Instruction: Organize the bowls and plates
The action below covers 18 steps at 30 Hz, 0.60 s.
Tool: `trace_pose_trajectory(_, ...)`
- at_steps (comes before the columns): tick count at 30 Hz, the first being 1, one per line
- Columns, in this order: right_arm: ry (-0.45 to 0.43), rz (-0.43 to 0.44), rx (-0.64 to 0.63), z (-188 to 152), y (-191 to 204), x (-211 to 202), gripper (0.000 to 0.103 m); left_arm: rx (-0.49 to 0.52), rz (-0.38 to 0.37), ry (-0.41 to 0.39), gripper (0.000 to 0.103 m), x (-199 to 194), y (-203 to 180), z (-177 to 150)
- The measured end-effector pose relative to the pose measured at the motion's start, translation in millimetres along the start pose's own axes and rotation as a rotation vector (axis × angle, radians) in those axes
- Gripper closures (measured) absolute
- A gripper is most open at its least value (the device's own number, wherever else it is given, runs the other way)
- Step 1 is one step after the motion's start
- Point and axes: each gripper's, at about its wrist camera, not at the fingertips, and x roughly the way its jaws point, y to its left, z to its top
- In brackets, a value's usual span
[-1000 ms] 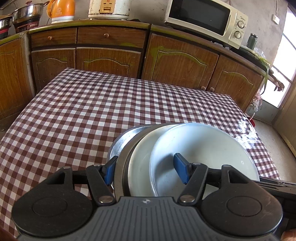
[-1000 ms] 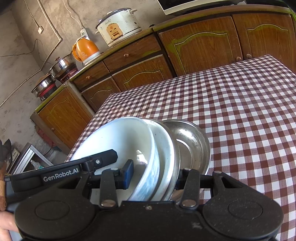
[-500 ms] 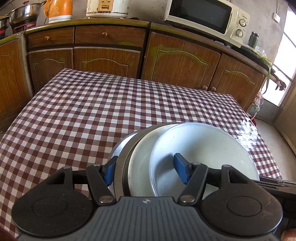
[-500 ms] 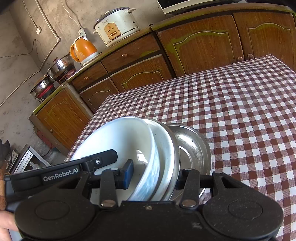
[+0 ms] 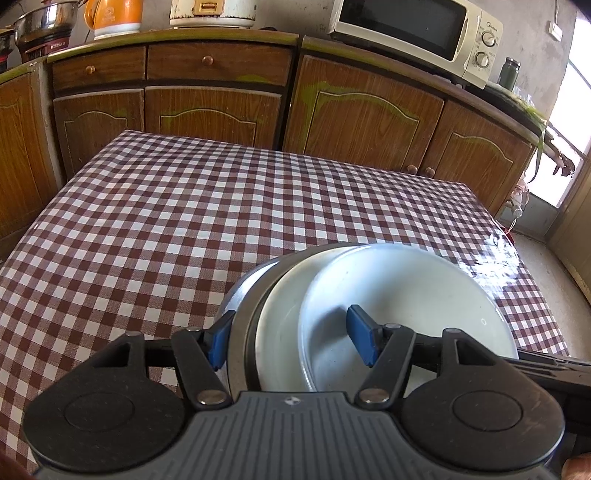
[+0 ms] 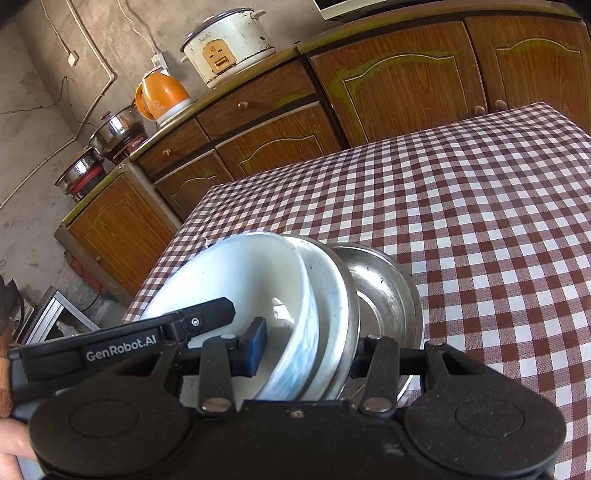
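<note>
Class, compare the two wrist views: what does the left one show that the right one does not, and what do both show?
Only the left wrist view shows the microwave and a dark jar. Only the right wrist view shows wall cables and the left tongs' branded arm. Both show the stacked dishes, clamped by the left tongs and right tongs, the checked tablecloth and orange kettle.

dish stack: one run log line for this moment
both grippers shut on dish stack | white bowl innermost | above checkered table
</note>
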Motion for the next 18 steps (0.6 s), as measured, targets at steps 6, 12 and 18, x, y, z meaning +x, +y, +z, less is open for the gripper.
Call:
trace_pose_trajectory(6,0.006,-0.002,0.003,-0.6,-1.9,4.8,0.051,0.001,-0.001,0.007,0.038,5.7,1.5,0.1)
trace_pose_trajectory(12,0.014,-0.004,0.006,0.9,-5.5,11.0,0.051,0.003,-0.006,0.015,0.038,13.0,5.0,1.2)
trace_pose_trajectory(18,0.020,-0.008,0.010,2.3,-7.3,21.4,0.051,0.004,-0.013,0.025,0.038,24.0,9.7,3.3)
